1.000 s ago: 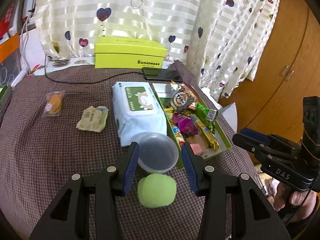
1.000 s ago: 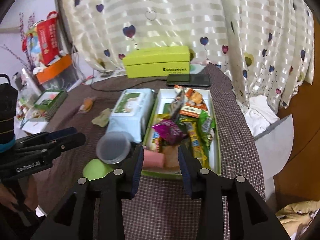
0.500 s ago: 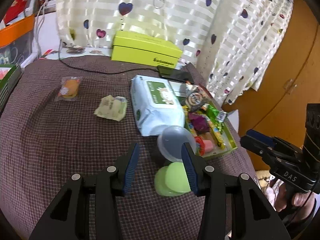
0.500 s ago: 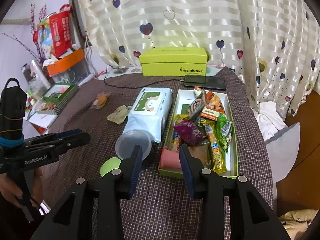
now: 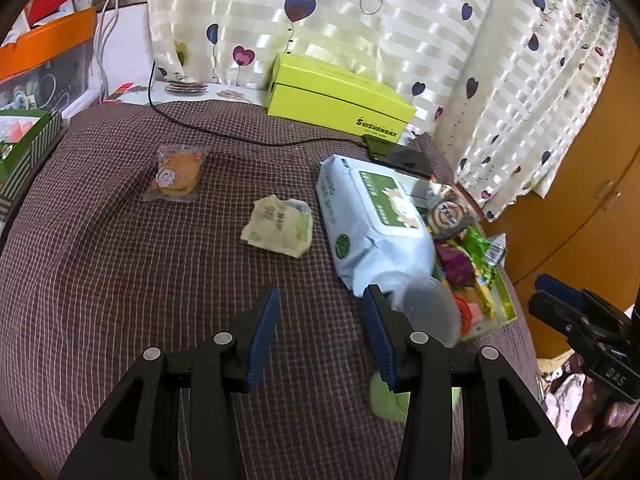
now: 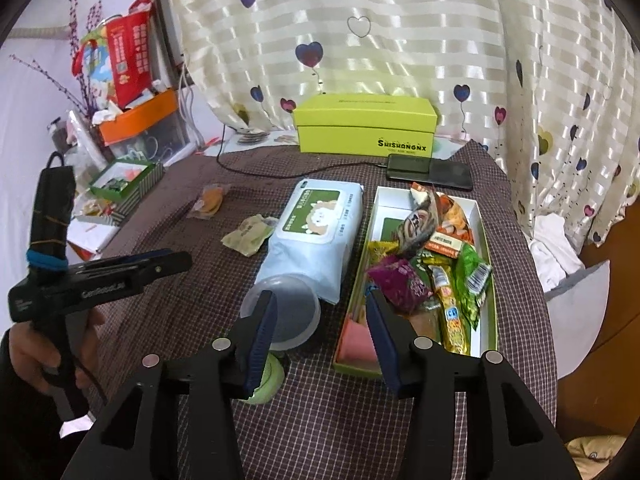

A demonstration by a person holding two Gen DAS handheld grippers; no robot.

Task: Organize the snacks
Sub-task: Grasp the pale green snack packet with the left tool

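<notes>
My left gripper [image 5: 322,300] stands open over bare checked cloth with nothing between its fingers. Ahead of it lie a pale green snack packet [image 5: 278,228] and, farther left, an orange cookie packet [image 5: 178,174]. The green-rimmed snack box [image 6: 486,240] holds several wrappers, among them a purple packet [image 6: 400,280] and a green one [image 6: 472,276]. My right gripper [image 6: 320,300] hovers at the box's near left corner. Its jaws are opening and nothing is held between them. A clear plastic cup [image 6: 284,312] lies on its side by its left finger, with a light green lid [image 6: 268,380] under it.
A blue wet-wipes pack [image 6: 316,232] lies between the loose packets and the box. A yellow-green carton [image 6: 364,128], a phone [image 6: 428,172] and its cable sit at the back. The table drops off just right of the box. A hand [image 6: 24,352] holds the left gripper.
My left gripper has swung left, away from the clear cup and green lid, and sunk toward the cloth. My right gripper has drawn back from the box a little and its jaws stand wider.
</notes>
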